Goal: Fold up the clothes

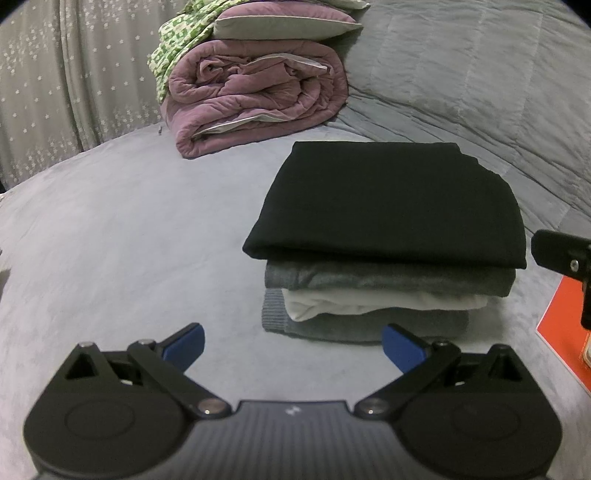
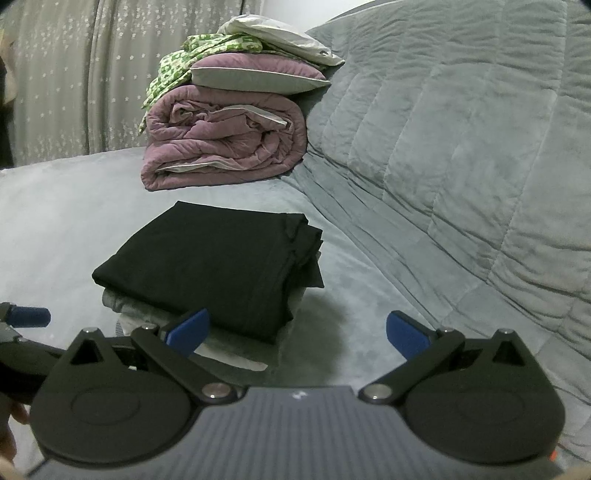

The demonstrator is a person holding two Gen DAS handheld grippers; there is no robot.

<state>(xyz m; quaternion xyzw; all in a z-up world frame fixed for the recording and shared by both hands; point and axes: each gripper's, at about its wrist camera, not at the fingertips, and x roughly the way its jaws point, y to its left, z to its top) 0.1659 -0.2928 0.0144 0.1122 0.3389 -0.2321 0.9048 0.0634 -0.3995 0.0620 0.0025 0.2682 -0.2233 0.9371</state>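
Folded clothes stack (image 1: 384, 243) on grey bed (image 1: 129, 229), both grippers wide open, holding nothing.

Stack as landmark: black garment (image 2: 210, 262) on top, then grey, white, grey layers under it. Behind the stack, rolled purple quilt (image 1: 258, 99) with a purple pillow (image 1: 288, 22) and green patterned cloth (image 1: 177, 40) on it. Starred grey curtain (image 1: 55, 74) further back beyond the stack, quilted grey cover (image 2: 461, 129) rising just beside the stack. Left gripper (image 1: 293, 343) near the stack's front edge; right gripper (image 2: 297, 332) at its near corner. Left wrist view alone shows an orange object (image 1: 565, 332) beside the stack, and the layered front. Right wrist view alone shows the black garment's loose folded side edges, white pillow (image 2: 280, 37) topping the pile, and the left gripper's blue pad.
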